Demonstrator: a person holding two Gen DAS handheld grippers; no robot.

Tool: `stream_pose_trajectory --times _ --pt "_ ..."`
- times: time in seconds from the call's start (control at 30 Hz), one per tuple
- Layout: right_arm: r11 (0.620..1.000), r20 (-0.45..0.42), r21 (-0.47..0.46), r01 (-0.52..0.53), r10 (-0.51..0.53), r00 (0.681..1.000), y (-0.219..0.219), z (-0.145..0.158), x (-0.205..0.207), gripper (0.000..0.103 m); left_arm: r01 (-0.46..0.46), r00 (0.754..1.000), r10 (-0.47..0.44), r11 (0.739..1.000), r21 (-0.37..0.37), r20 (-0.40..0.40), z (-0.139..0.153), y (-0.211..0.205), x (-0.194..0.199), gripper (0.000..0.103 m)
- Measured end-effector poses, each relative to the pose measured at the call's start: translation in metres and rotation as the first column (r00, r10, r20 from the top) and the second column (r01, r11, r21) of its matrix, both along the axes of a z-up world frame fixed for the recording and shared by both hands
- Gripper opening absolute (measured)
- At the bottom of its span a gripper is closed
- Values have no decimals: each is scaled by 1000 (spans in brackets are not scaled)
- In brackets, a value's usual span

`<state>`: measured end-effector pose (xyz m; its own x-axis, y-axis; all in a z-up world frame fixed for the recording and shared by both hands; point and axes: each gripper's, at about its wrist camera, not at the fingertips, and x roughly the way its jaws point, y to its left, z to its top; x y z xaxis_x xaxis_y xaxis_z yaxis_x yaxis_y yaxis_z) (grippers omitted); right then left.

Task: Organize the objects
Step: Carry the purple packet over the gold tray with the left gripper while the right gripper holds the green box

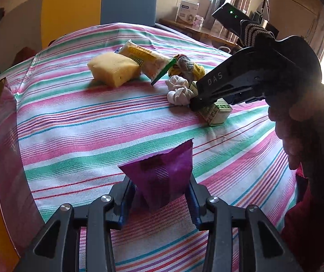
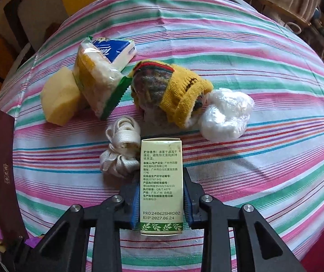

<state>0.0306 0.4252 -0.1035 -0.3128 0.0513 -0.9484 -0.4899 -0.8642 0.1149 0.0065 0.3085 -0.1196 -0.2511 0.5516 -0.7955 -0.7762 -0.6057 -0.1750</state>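
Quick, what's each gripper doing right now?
Left gripper: closed on the purple packet.
Right gripper: closed on the green box.

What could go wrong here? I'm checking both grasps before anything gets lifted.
1. The right gripper is shut on the lower part of the box; the white cord lies against the box's far end and may get dragged along.
2. The left gripper holds the purple packet by its narrow end, so the soft packet might slip out.
3. The right gripper works close to the sock bundle and could nudge it.
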Motion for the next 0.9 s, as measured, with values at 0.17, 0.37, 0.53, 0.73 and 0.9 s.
stream_pose_trajectory --times 0.17,0.37,0.53,0.73,0.9 --pt "999 10 33 -25 24 1000 0 0 -1 31 -12 1000 11 1000 5 12 1 -4 0 42" --pt "998 18 52 -38 37 999 2 0 -2 31 -9 1000 9 1000 1 0 3 -10 5 40" --pt "992 26 100 -71 69 997 -4 -1 -5 30 -32 999 32 999 0 -7 8 -11 8 39" --pt "989 13 122 -87 86 996 -10 1 -6 30 -12 998 12 1000 11 -57 23 -15 13 39" --pt "990 4 117 -83 83 997 -7 -5 -10 30 -10 995 13 999 35 -95 46 -26 25 39"
